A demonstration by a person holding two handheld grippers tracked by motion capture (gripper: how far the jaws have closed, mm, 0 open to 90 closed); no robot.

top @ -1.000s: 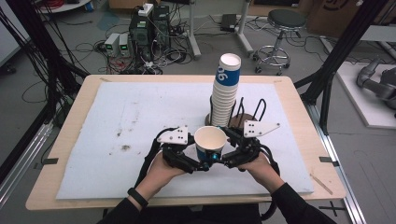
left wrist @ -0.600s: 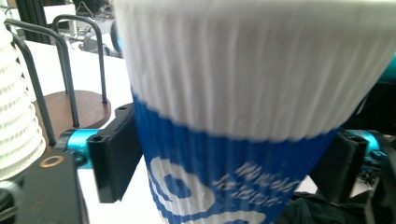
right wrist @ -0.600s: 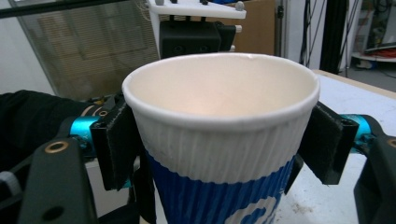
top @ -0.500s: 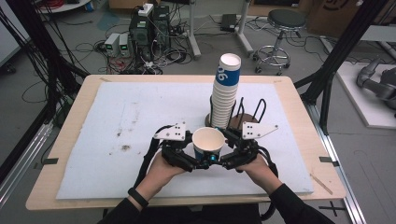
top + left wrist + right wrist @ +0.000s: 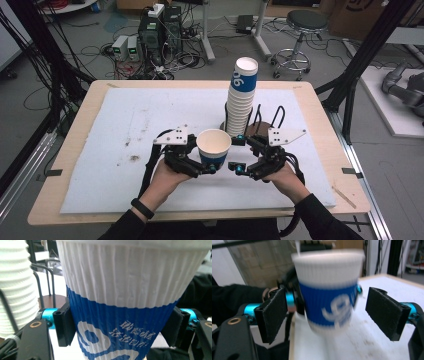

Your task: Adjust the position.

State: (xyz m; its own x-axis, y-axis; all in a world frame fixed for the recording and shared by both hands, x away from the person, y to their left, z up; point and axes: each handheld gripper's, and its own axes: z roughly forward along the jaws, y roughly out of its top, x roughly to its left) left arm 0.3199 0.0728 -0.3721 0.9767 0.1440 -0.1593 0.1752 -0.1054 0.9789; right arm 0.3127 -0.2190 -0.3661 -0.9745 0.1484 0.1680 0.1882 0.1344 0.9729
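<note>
One cup point(image 5: 214, 147) is held upright above the table's point(image 5: 100, 100) near centre, roughly 6 o'clock from the stack point(image 5: 242, 95) of like cups that stands in a wire holder point(image 5: 270, 120). Left gripper point(image 5: 192, 161): jaws clamped on the cup's blue band, one pad point(image 5: 63, 325) on each side of the lower wall, seen close in the left gripper view. Right gripper point(image 5: 244, 155): jaws apart, at 3 o'clock of the cup, pads point(image 5: 272, 315) clear of it with a gap on both sides in the right gripper view. Judgement: ribbed paper cup, empty, so very light; wall thin and easily crushed, more so near the open rim. Ribbing should give decent friction. Best hold is low on the blue band near the stiffer base, with light squeeze only.
</note>
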